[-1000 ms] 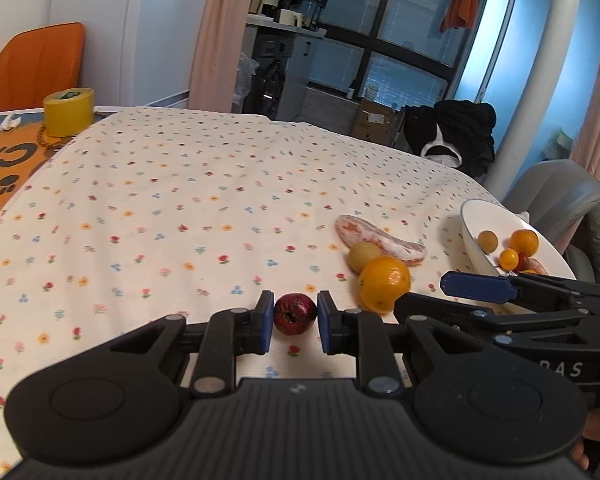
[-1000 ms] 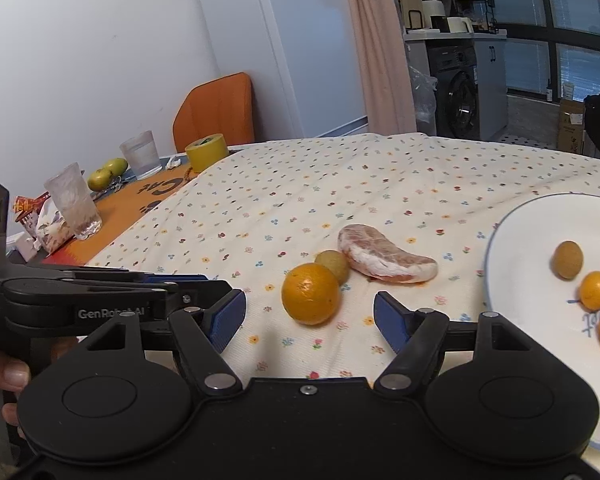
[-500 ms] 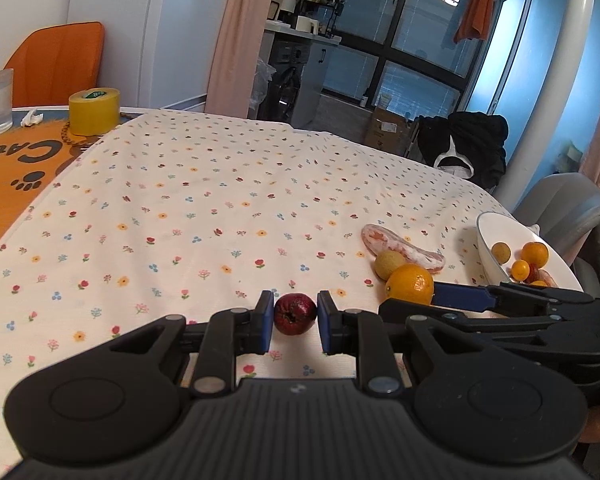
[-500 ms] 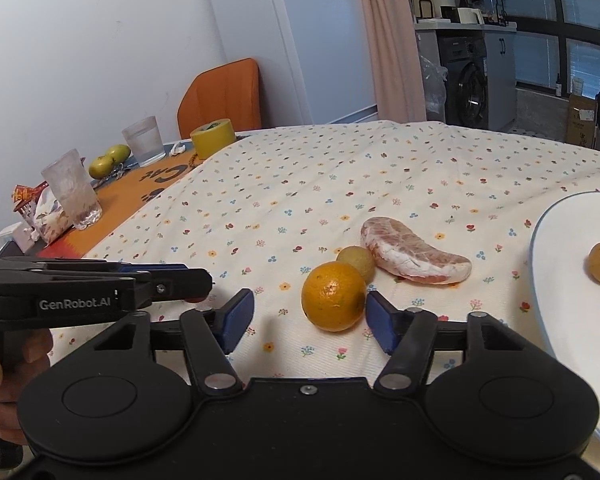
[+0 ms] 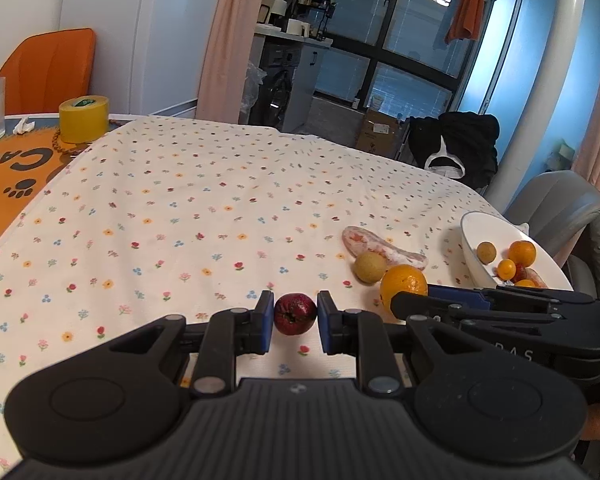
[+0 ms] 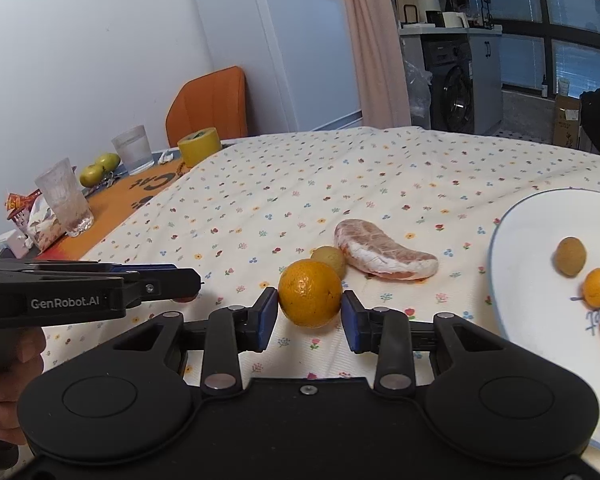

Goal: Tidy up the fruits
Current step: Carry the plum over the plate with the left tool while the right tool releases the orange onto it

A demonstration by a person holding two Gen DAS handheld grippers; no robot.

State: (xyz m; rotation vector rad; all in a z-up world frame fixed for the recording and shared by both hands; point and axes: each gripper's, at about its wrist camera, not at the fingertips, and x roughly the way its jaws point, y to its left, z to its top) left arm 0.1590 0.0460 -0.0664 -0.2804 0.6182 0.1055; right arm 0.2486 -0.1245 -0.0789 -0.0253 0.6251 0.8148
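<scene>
My left gripper (image 5: 295, 320) is shut on a small dark red fruit (image 5: 295, 314) just above the flowered tablecloth (image 5: 180, 208). My right gripper (image 6: 310, 318) has its blue pads against both sides of the orange (image 6: 310, 292), which rests on the cloth. Behind the orange lie a small yellow-green fruit (image 6: 330, 258) and a peeled pink citrus segment (image 6: 384, 252). The white plate (image 6: 498, 248) at the right holds several small fruits. In the left wrist view the right gripper (image 5: 456, 298) reaches in beside the orange (image 5: 404, 282). The left gripper (image 6: 172, 276) shows side-on in the right wrist view.
A yellow tape roll (image 5: 84, 118), two glasses (image 6: 64, 196), green apples (image 6: 98, 168) and a snack packet stand on the orange mat (image 5: 4, 168) at the left. An orange chair (image 6: 208, 100) is behind, a grey chair (image 5: 556, 204) beyond the plate.
My right gripper moved forward to the orange and its fingers closed in from wide open to touch it. The left gripper kept the red fruit and shifted slightly left of the orange.
</scene>
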